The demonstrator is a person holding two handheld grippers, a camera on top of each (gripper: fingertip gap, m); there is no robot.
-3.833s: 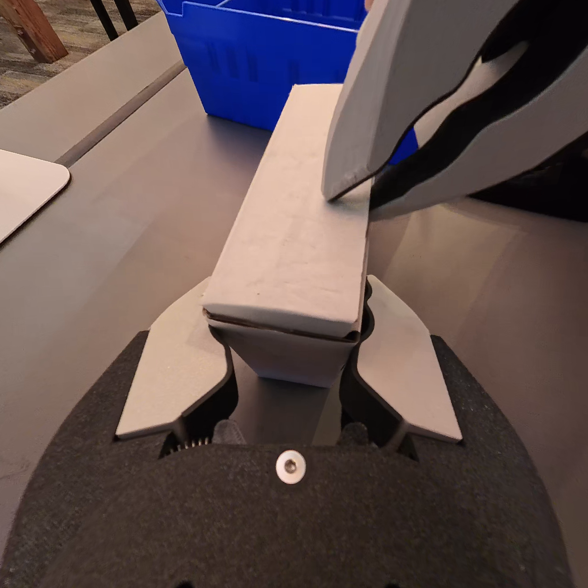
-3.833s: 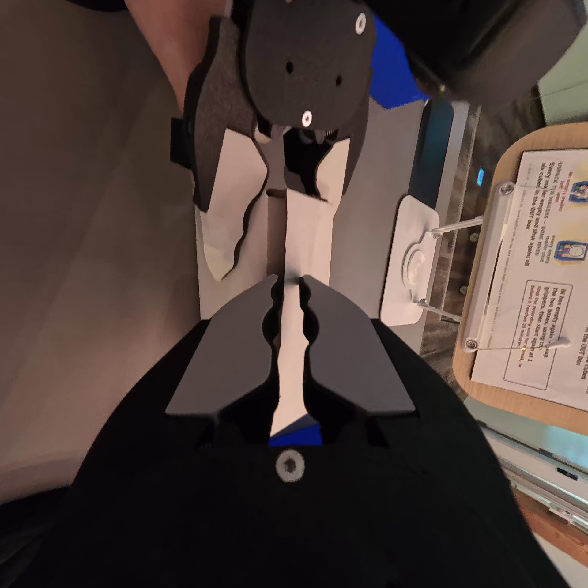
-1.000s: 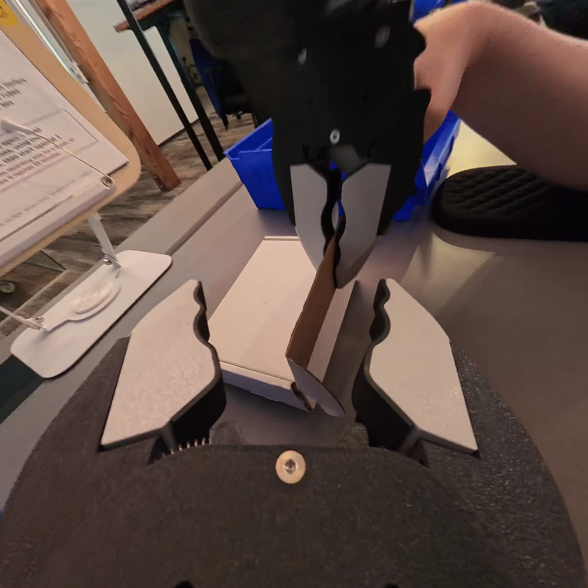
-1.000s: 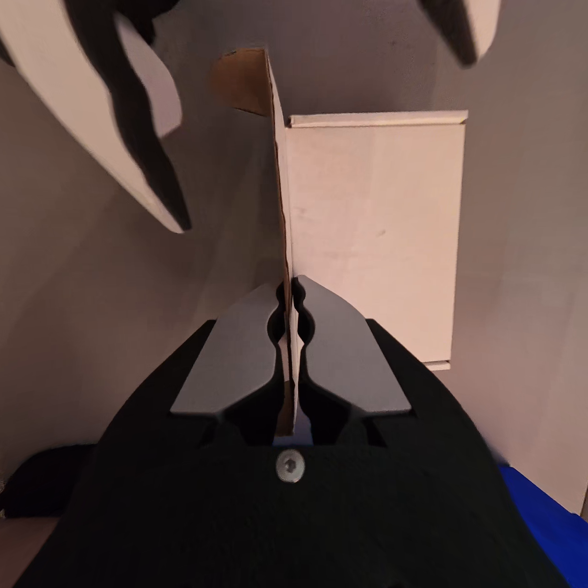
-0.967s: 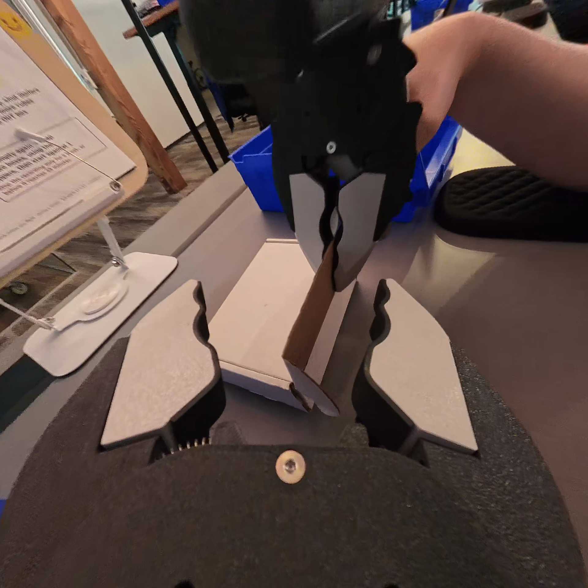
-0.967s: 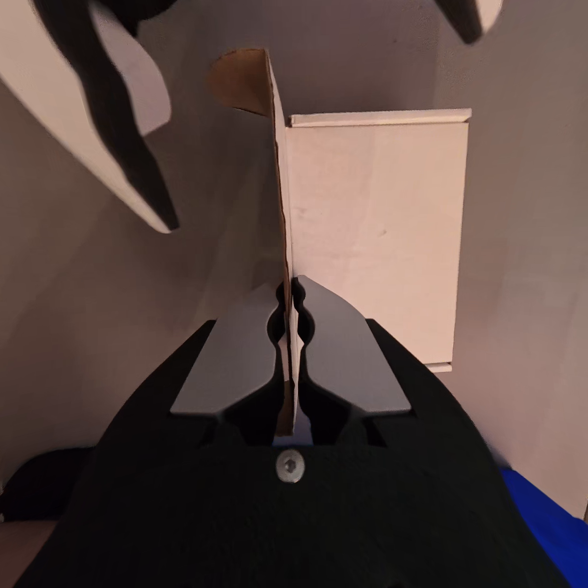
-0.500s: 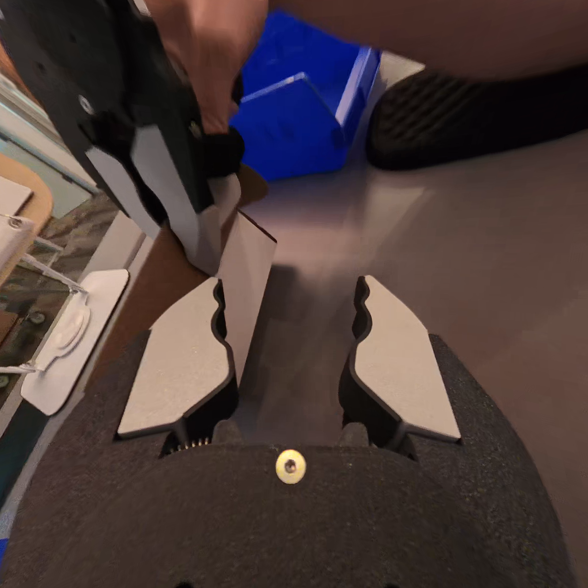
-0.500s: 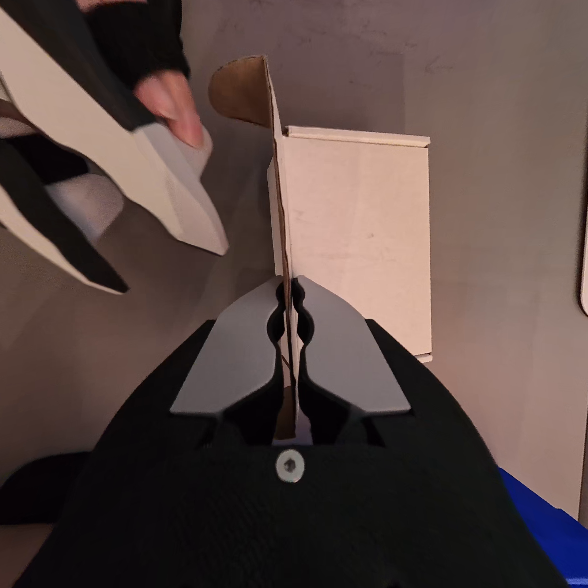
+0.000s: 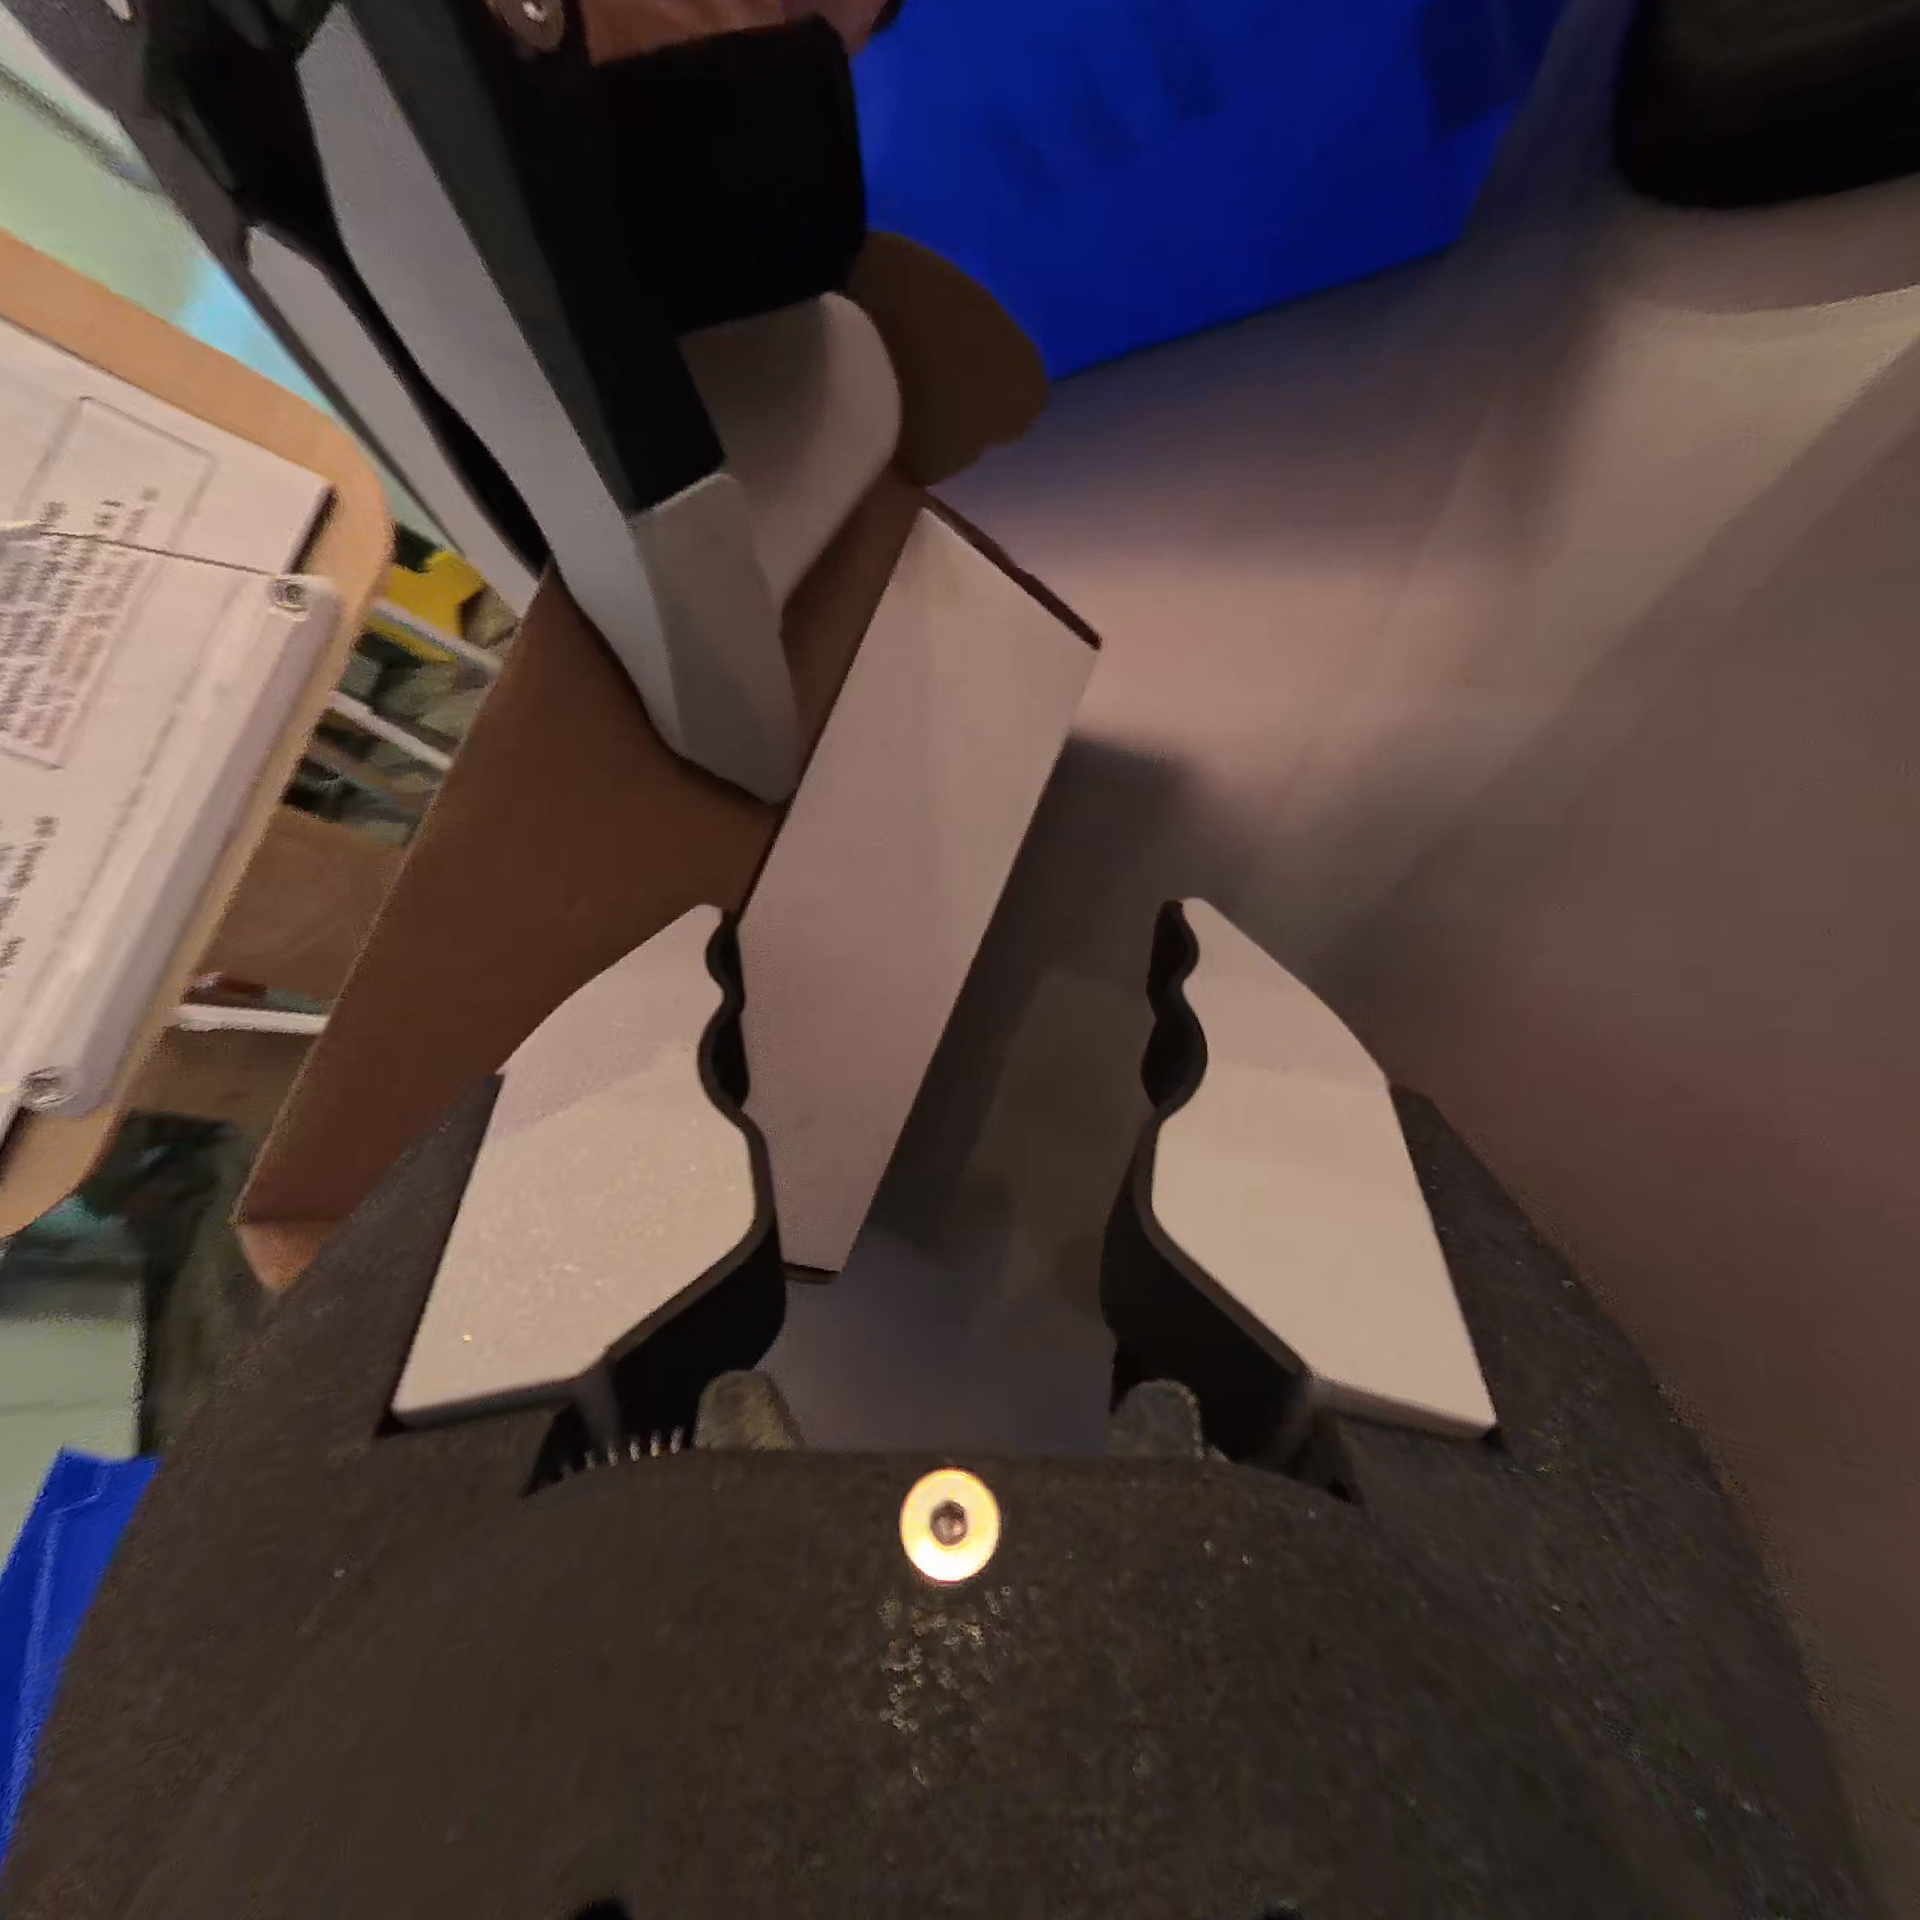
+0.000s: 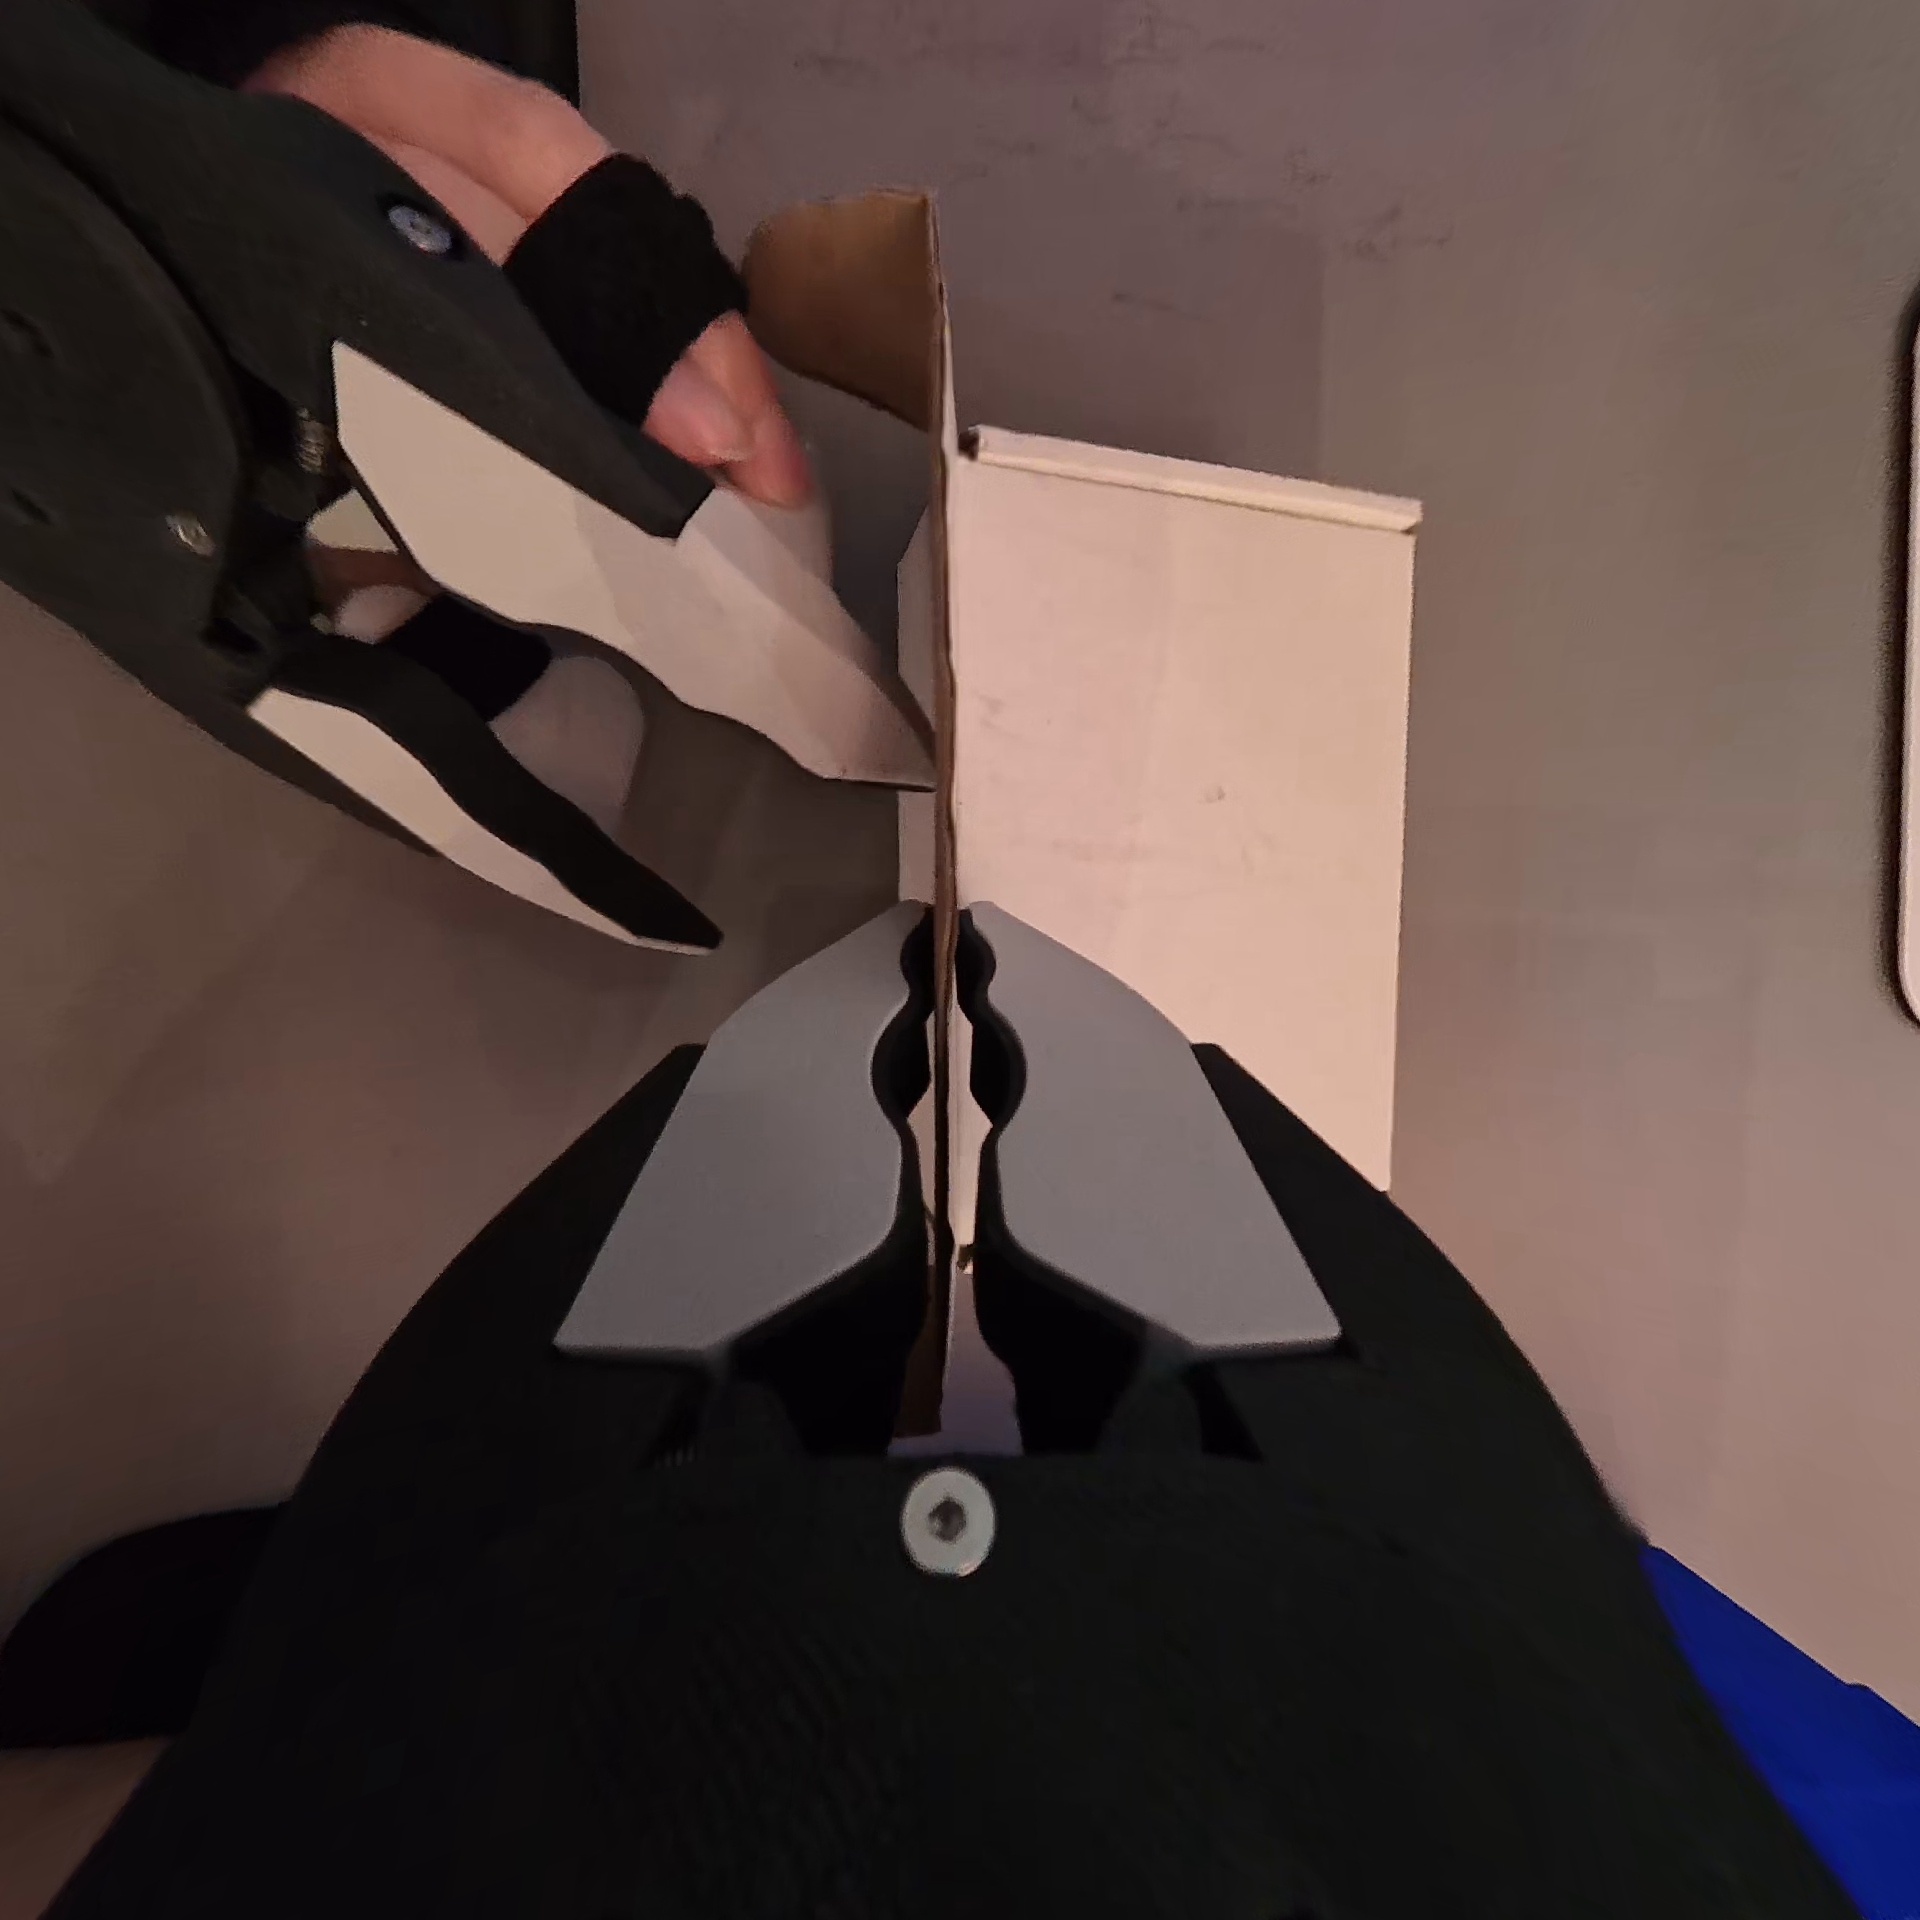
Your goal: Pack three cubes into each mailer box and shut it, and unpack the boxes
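The mailer box [image 10: 1184,790] lies flat on the grey table [image 10: 1610,312], a white matte cardboard rectangle with faint scuffs and a thin folded seam along its far edge, filling the centre of the right wrist view out toward 1 o'clock. Its front flap [image 10: 940,582] stands upright and edge-on, showing raw brown corrugated board on the inner face and a rounded brown tab at 12 o'clock. The right gripper [image 10: 943,925] is clamped onto this flap, its two pale grey fingers with wavy black inner edges pressed against either side of the thin card. The left gripper [image 10: 810,862] comes in from 9 o'clock with its fingers spread wide apart; the upper fingertip touches the brown side of the flap, and a hand [image 10: 582,260] in a black fingerless glove holds its black body. In the left wrist view the left gripper [image 9: 951,914] stands wide, the white flap face [image 9: 914,883] leaning against its left finger, brown board spreading toward 9 o'clock. The right gripper [image 9: 717,748] pinches the flap from 11 o'clock. A glossy blue plastic bin [image 9: 1195,156] sits at 12 o'clock, and a paper sheet on a rounded wooden board [image 9: 125,644] stands at 9 o'clock.
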